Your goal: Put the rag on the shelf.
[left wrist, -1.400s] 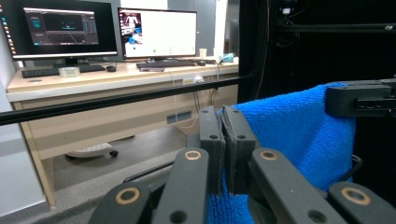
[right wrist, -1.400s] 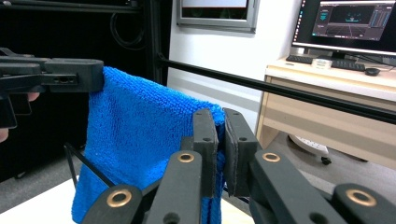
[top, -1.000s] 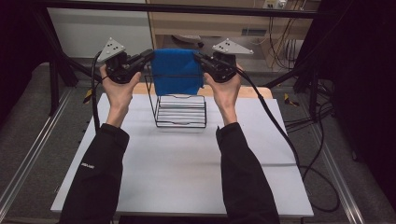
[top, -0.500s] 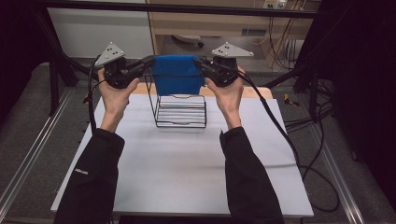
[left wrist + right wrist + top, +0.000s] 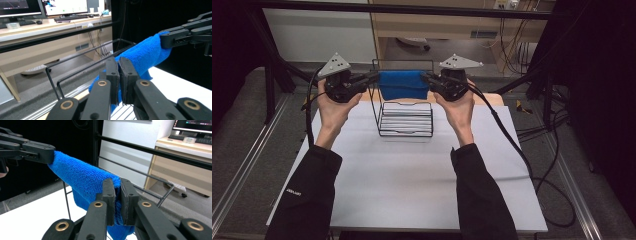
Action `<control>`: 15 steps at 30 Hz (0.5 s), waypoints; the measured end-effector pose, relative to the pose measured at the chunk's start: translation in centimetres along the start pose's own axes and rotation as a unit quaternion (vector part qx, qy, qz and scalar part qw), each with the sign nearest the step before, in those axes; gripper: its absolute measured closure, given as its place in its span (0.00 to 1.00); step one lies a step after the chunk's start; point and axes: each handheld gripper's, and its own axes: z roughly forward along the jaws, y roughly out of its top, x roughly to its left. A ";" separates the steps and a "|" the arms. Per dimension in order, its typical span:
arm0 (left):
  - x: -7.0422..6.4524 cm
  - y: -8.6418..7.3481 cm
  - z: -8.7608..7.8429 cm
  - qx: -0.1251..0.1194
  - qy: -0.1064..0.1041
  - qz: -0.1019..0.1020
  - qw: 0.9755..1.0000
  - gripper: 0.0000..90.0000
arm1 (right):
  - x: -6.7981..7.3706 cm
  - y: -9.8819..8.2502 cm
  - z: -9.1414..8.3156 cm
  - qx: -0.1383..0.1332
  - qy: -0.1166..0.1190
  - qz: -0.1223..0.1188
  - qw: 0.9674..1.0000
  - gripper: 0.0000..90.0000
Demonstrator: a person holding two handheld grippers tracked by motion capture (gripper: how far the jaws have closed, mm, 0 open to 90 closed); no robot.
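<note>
A person stretches a blue towel (image 5: pixel 403 84) between two hand-held tools at upper centre of the high view, above the black wire rack (image 5: pixel 406 119) on the white table (image 5: pixel 412 185). The left gripper (image 5: pixel 373 78) pinches the towel's left end, the right gripper (image 5: pixel 426 76) its right end, each pair of jaws pressed tight on the cloth. The towel's long axis runs left to right, level with the rack's top bars; hanging it likely means lowering both ends evenly over a bar.
</note>
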 end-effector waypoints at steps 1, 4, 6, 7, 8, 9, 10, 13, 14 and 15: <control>-0.1 0.0 0.0 0.008 0.001 0.004 1.000 0.95 | 0.0 -0.2 0.0 0.001 0.001 0.001 1.000 0.93; -0.2 -0.1 -0.1 0.027 0.004 0.007 1.000 0.95 | 0.0 -0.6 0.2 0.004 0.007 0.002 1.000 0.93; -0.2 0.1 -0.2 0.035 0.003 0.007 0.999 0.94 | 0.0 -0.7 0.2 0.007 0.008 -0.001 1.000 0.93; -0.2 0.2 -0.3 0.034 0.003 0.007 0.999 0.93 | 0.0 -0.7 0.3 0.006 0.009 -0.003 1.000 0.93; -0.2 0.3 -0.4 0.033 0.002 0.001 0.999 0.92 | 0.0 -0.8 0.3 0.005 0.008 -0.002 1.000 0.93; -0.1 0.5 -0.5 0.032 0.003 -0.002 0.999 0.91 | 0.1 -0.8 0.3 0.007 0.008 -0.003 1.000 0.93; -0.1 0.8 -0.6 0.030 0.006 -0.005 1.000 0.89 | 0.1 -0.8 0.3 0.007 0.008 -0.004 1.000 0.93; 0.2 1.6 -0.8 0.023 0.006 -0.022 0.999 0.86 | 0.1 -0.9 0.3 0.008 0.009 -0.008 1.000 0.93; 0.2 1.8 -0.8 0.022 0.008 -0.029 0.999 0.85 | 0.1 -0.9 0.3 0.009 0.010 -0.008 1.000 0.93; 0.3 1.9 -0.8 0.025 0.012 -0.033 0.999 0.85 | 0.2 -0.9 0.3 0.009 0.010 -0.009 1.000 0.93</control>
